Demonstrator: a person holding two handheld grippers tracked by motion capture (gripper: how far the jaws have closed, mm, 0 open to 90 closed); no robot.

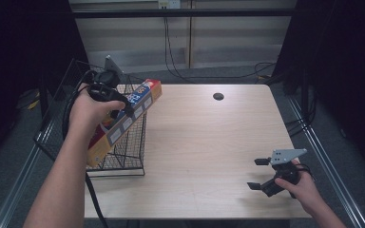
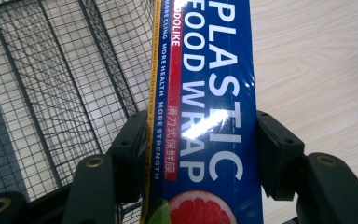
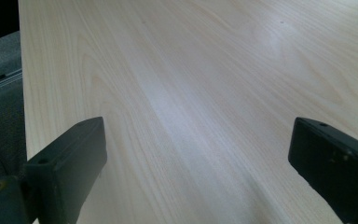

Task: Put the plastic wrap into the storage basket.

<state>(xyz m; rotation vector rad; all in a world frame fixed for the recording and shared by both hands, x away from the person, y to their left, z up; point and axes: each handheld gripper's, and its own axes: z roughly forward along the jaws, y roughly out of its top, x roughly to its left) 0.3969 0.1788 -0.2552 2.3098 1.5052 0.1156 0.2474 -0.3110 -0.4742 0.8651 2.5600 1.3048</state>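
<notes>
L gripper (image 1: 119, 102) is clamped across the plastic wrap box (image 1: 126, 118), jaws pressing its two long sides; in the left gripper view the box (image 2: 209, 116) runs straight up between the pads (image 2: 130, 154), so grip sits crosswise to the box's long axis, roughly mid-length.

Landmark = wire basket (image 1: 123, 152), at the table's (image 1: 204, 142) left edge. Box is up in the air over the basket's right rim, tilted: far end pokes up and out past the rim toward the table centre, near end dips low toward the basket's near side, by the forearm. Long axis runs diagonal, not lined up w/ the basket opening. Can't tell whether the low end touches the wire or just hangs above it.

Looks like the box is going into the basket. If so, the deciding relation is axis vs opening: the box seems about as long as the basket, so it likely needs swinging parallel to the long walls, or tipping low end first, to clear the rim.

R gripper (image 1: 266, 173) is well right of the basket, near the table's front right corner, jaws spread wide w/ nothing between them, just bare tabletop (image 3: 191, 93). L hand is far nearer, already has the load.
</notes>
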